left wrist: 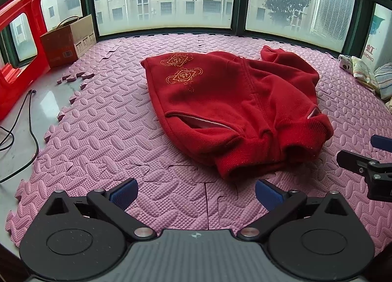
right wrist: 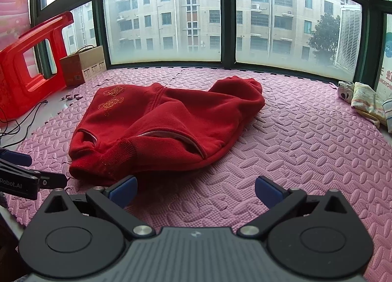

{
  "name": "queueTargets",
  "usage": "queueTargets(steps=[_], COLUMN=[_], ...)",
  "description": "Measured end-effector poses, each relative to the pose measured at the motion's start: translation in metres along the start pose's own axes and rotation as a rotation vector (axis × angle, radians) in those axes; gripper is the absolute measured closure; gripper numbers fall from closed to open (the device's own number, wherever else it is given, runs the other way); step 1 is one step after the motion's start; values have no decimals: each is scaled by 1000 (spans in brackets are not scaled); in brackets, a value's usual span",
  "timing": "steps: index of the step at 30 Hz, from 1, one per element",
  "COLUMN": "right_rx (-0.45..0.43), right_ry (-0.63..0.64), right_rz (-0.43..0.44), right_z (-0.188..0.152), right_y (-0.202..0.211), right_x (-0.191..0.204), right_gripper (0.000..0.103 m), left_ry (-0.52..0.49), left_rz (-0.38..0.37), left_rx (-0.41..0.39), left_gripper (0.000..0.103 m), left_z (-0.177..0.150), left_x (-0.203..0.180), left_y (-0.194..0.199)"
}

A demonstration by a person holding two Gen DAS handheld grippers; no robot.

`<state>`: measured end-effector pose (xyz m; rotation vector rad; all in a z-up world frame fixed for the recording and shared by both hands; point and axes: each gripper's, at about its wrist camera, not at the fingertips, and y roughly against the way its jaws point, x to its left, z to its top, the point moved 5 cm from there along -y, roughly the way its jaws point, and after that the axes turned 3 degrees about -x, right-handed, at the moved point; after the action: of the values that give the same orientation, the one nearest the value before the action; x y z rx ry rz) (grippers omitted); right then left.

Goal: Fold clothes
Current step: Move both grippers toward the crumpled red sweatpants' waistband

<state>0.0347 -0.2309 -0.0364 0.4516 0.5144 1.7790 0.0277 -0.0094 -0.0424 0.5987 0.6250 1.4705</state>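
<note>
A red fleece hoodie (left wrist: 232, 110) with gold embroidery lies rumpled on the pink foam mat (left wrist: 110, 122); its ribbed hem faces me and a sleeve is bunched at the far right. It also shows in the right wrist view (right wrist: 159, 130). My left gripper (left wrist: 196, 193) is open and empty, hovering over the mat just short of the hem. My right gripper (right wrist: 196, 191) is open and empty, its left pad (right wrist: 123, 190) close to the hem. The right gripper also shows at the right edge of the left wrist view (left wrist: 367, 166).
A red plastic stool (left wrist: 17, 56) and a cardboard box (left wrist: 68, 41) stand at the back left. Black cables (left wrist: 27, 120) lie on the bare floor at left. Other folded cloths (left wrist: 367, 73) sit at the far right. Windows run along the back.
</note>
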Motion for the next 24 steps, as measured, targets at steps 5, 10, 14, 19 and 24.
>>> queueTargets(steps=[5, 10, 14, 19, 24], right_rx=[1, 3, 3, 3, 1], right_ry=[5, 22, 38, 50, 84], right_rz=[0, 5, 16, 41, 83], right_z=[3, 8, 14, 21, 28], right_y=[-3, -8, -13, -17, -21], right_x=[0, 2, 6, 12, 21], right_gripper=[0, 1, 3, 9, 16], left_ry=[1, -4, -2, 24, 49], left_rz=[2, -2, -10, -34, -56], left_rx=[-4, -11, -14, -1, 28], left_gripper=[0, 0, 2, 15, 27], left_z=[6, 12, 18, 26, 31], left_x=[1, -1, 0, 6, 12], left_y=[-4, -7, -11, -18, -27])
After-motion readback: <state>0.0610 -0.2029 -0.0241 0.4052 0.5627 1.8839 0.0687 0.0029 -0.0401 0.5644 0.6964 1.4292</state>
